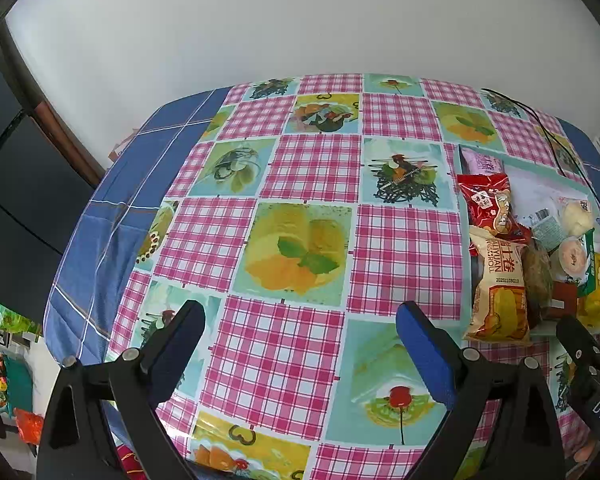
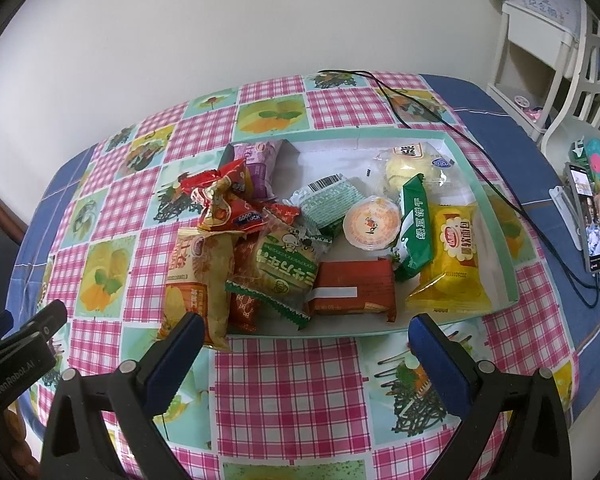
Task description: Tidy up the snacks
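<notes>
A shallow mint-edged box lid (image 2: 496, 216) lies on the table and holds several wrapped snacks. Among them are a yellow bread pack (image 2: 454, 264), a green biscuit pack (image 2: 416, 228), a round jelly cup (image 2: 372, 222), a brown-red bar (image 2: 354, 286), a green-white cracker pack (image 2: 288, 262), a tan cheese-roll bag (image 2: 198, 276), red packs (image 2: 228, 204) and a purple pack (image 2: 260, 160). My right gripper (image 2: 306, 332) is open and empty, just in front of the box. My left gripper (image 1: 300, 320) is open and empty over bare tablecloth, left of the box (image 1: 460, 152); the tan bag (image 1: 498, 292) shows there too.
The table has a pink-check picture cloth (image 2: 284, 392) over blue fabric. A black cable (image 2: 500, 192) runs along the box's far right side. A phone on a stand (image 2: 588, 216) and white furniture (image 2: 540, 60) stand at the right. A white wall is behind.
</notes>
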The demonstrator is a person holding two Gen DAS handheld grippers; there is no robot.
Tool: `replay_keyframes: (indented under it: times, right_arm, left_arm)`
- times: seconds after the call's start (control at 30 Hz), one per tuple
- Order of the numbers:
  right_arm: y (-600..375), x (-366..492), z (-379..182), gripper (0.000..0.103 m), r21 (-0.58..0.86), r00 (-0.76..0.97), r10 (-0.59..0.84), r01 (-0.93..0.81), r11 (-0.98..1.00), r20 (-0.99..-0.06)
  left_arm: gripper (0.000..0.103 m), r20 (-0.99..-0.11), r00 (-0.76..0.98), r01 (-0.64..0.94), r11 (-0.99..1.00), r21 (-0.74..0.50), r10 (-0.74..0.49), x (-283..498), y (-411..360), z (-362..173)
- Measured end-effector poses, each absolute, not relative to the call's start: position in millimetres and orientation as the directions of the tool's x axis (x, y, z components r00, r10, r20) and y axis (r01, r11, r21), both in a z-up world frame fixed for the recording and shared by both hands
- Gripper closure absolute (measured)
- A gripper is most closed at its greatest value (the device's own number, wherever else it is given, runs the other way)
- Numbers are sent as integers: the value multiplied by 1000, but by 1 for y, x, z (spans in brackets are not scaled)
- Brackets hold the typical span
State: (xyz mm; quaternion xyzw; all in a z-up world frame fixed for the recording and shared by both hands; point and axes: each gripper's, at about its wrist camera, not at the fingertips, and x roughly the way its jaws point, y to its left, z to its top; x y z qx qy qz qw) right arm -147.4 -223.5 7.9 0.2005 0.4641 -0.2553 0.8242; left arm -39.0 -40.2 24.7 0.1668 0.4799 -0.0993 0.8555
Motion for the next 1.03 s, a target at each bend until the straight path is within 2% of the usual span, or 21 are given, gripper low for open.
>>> replay_keyframes:
  times: [1.03]
  right_arm:
    - [-221, -146, 8, 0, 90, 434, -234, 605, 791, -870]
  left_arm:
    - [7, -851, 524, 338, 923, 183, -23, -41, -40, 25]
